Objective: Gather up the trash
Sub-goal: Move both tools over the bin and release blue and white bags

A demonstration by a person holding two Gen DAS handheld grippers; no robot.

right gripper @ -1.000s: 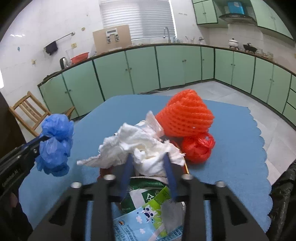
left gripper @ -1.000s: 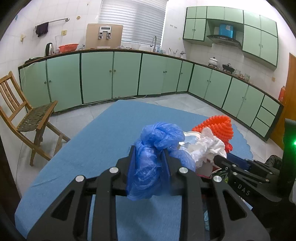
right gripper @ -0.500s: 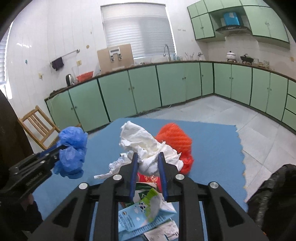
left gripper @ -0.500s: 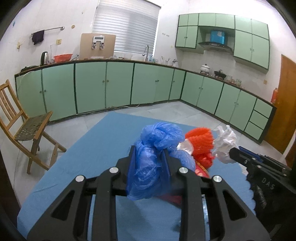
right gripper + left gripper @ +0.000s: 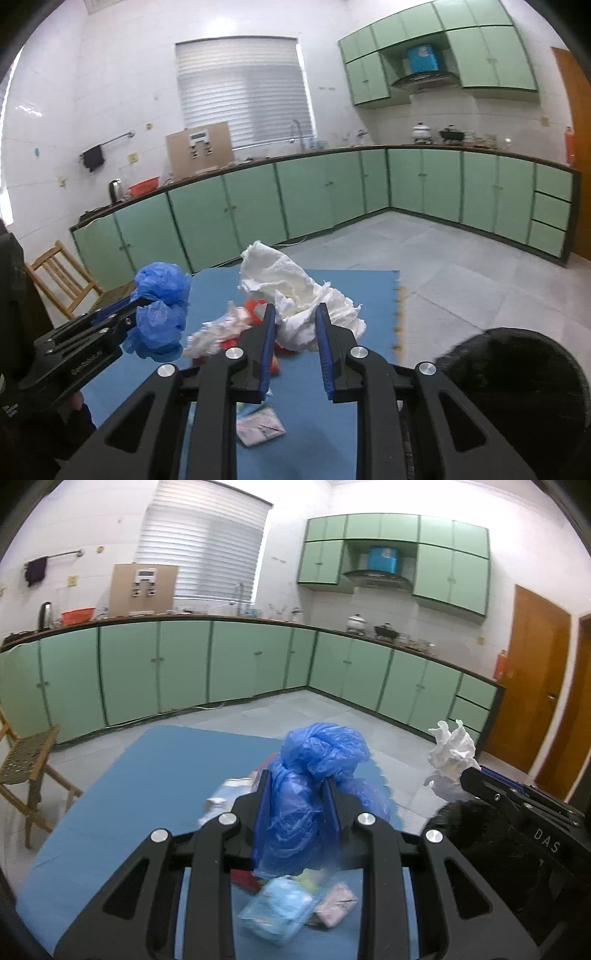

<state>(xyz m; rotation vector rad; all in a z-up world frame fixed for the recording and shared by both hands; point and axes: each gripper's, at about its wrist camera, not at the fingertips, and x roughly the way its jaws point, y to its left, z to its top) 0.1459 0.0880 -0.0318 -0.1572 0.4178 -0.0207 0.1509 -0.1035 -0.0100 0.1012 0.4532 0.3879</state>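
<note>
My left gripper (image 5: pixel 297 781) is shut on a crumpled blue plastic bag (image 5: pixel 314 775) and holds it above the blue table (image 5: pixel 147 775). It also shows in the right wrist view (image 5: pixel 159 314). My right gripper (image 5: pixel 293 314) is shut on a wad of white tissue paper (image 5: pixel 299 288), lifted above the table; the tissue shows at the right of the left wrist view (image 5: pixel 450 757). A black trash bag (image 5: pixel 517 373) gapes at the lower right, beside the table. Loose wrappers (image 5: pixel 280 912) and red scraps (image 5: pixel 251 325) lie on the table below the grippers.
A small pink-white packet (image 5: pixel 260 430) lies on the table near me. A wooden chair (image 5: pixel 59 280) stands at the left. Green cabinets (image 5: pixel 332 199) line the far walls. Grey floor (image 5: pixel 461 266) lies beyond the table's right edge.
Both grippers have risen and swung right with their loads. The tissue has lifted off the trash pile, and the black bag has come into view at the right.
</note>
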